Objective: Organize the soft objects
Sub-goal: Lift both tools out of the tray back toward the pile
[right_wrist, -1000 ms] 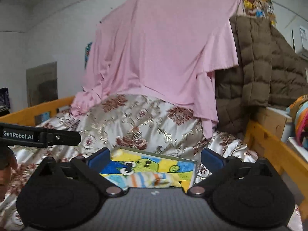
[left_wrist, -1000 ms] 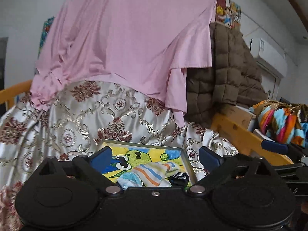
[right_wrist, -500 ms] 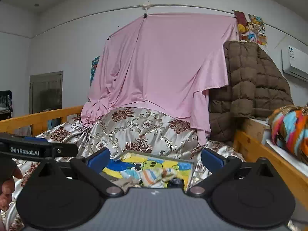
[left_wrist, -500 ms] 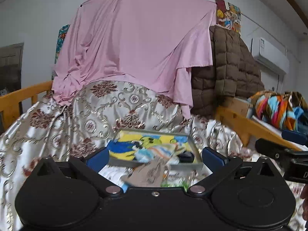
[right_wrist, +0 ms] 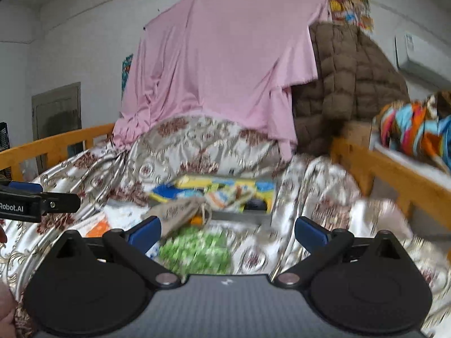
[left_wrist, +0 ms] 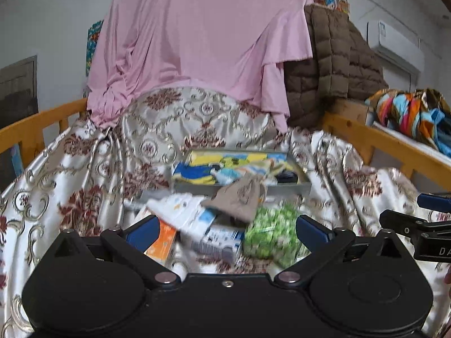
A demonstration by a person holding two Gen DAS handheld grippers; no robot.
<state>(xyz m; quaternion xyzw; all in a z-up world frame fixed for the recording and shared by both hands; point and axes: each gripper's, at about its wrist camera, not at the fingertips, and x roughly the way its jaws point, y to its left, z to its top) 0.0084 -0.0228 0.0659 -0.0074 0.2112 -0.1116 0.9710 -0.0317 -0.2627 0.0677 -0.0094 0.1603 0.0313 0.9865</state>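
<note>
Clearly our left gripper [left_wrist: 225, 229] and right gripper [right_wrist: 227, 230], both with fingers apart and empty, hover over the pouch [left_wrist: 242, 197] lying against the tray [left_wrist: 298, 188] on the bed, where slick, loose packets could get pinched instead.

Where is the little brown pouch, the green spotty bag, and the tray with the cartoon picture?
brown drawstring pouch [left_wrist: 242, 197], left wrist view, middle of its cloth body.
green spotty bag [left_wrist: 269, 232], left wrist view, centre of its crinkly front.
cartoon tray [left_wrist: 282, 189], left wrist view, grey front wall.
</note>
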